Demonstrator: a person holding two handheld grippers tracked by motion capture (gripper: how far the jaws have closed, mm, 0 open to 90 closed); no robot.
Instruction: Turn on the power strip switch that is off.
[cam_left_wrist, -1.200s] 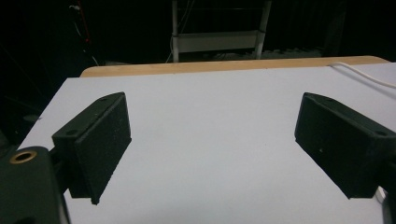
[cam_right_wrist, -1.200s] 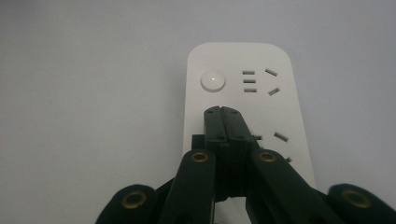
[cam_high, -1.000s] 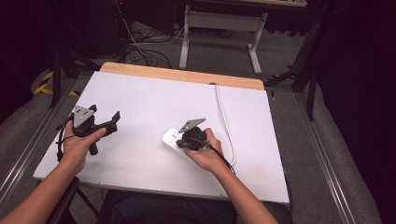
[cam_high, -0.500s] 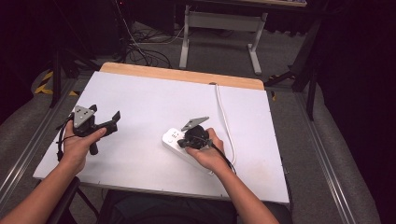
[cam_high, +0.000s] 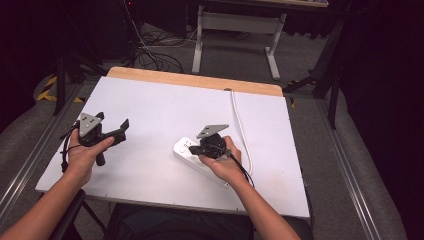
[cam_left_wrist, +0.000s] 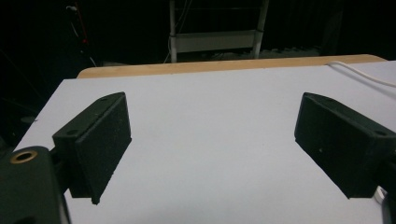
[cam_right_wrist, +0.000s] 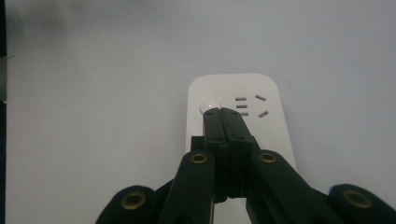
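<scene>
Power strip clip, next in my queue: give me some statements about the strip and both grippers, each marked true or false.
1. The right gripper has its fingers closed together, tips at the round button of the power strip. True.
2. The left gripper is shut on the cord. False: its fingers stand wide apart over bare table and hold nothing.
3. The strip lies near the table's front edge, its white cord running toward the far edge. True.
4. A plug sits in the strip's socket. False: the visible socket slots are empty.
5. The left gripper touches the strip. False: it is well off to the left, apart from it.
</scene>
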